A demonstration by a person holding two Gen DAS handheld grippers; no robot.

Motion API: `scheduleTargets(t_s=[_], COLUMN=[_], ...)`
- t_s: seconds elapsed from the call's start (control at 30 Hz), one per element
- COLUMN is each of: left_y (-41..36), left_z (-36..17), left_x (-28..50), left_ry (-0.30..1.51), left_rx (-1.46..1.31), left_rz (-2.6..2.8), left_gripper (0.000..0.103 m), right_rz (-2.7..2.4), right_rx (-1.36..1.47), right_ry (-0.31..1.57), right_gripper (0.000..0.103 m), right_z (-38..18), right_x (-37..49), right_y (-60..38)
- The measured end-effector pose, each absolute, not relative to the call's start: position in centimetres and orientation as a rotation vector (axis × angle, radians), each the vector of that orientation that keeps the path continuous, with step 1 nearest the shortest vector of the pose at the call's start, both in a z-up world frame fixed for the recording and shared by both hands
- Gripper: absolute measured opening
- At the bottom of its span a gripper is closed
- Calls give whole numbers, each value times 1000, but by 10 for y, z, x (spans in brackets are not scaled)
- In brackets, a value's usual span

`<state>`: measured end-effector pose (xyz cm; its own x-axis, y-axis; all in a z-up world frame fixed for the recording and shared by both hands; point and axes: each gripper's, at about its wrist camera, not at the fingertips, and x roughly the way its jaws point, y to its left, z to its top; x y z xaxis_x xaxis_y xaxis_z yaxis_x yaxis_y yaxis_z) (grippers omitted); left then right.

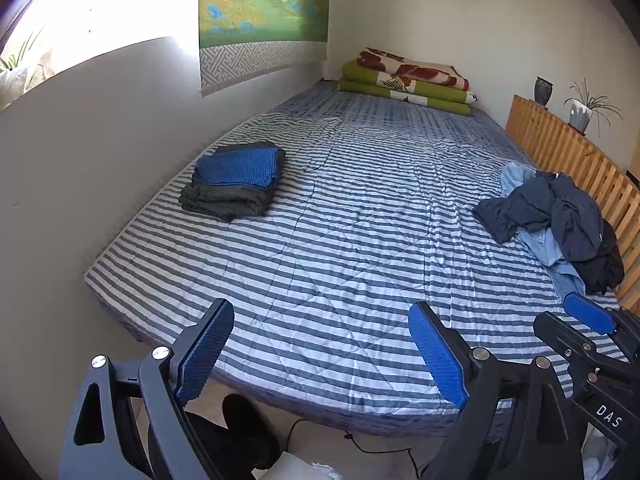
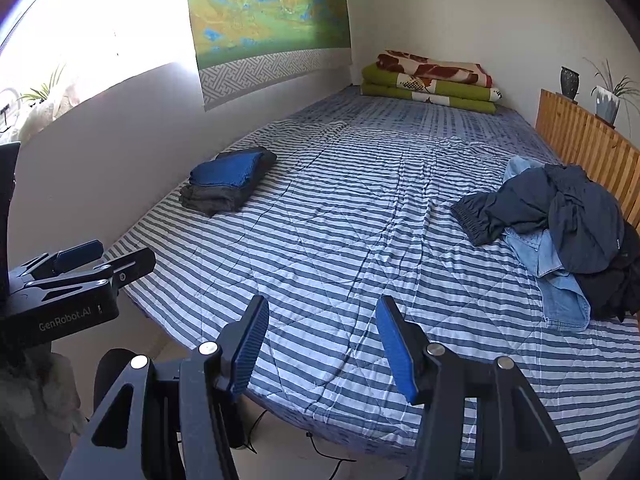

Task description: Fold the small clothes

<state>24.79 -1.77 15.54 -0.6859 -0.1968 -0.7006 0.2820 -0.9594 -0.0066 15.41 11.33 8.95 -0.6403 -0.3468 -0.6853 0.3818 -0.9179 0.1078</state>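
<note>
Two tools, your left tool (image 1: 320, 356) and right tool (image 2: 322, 344), hover with fingers apart and empty over the striped bed's (image 2: 340, 240) near edge, unfolded clothes (image 2: 560, 224) heaped at its right edge, folded stack (image 2: 226, 182) at its left edge.

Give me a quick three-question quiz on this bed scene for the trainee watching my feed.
1. True or false: the left hand-held gripper is shut on a garment.
2. Multiple choice: where does the pile of unfolded clothes lie? A) on the floor B) on the striped bed, beside the wooden slatted board C) on top of the folded blankets
3. Fill in: the top item of the folded stack near the wall is ____ in colour.

Key: 1 false, both it and the right hand-held gripper are open and hold nothing; 2 B; 3 blue.
</note>
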Motion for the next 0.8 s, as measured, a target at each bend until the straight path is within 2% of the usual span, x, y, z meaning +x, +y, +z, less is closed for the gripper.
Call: scheduleTargets(t_s=[0.8], left_y=[-16], left_z=[144], left_x=[240], left_ry=[163], left_rx=[1112], left_rz=[-2670], left_gripper=[92], right_rz=[-2538], right_rx=[1081], right_ry=[77], right_gripper=[52], right_z=[79], right_x=[148], right_y=[108])
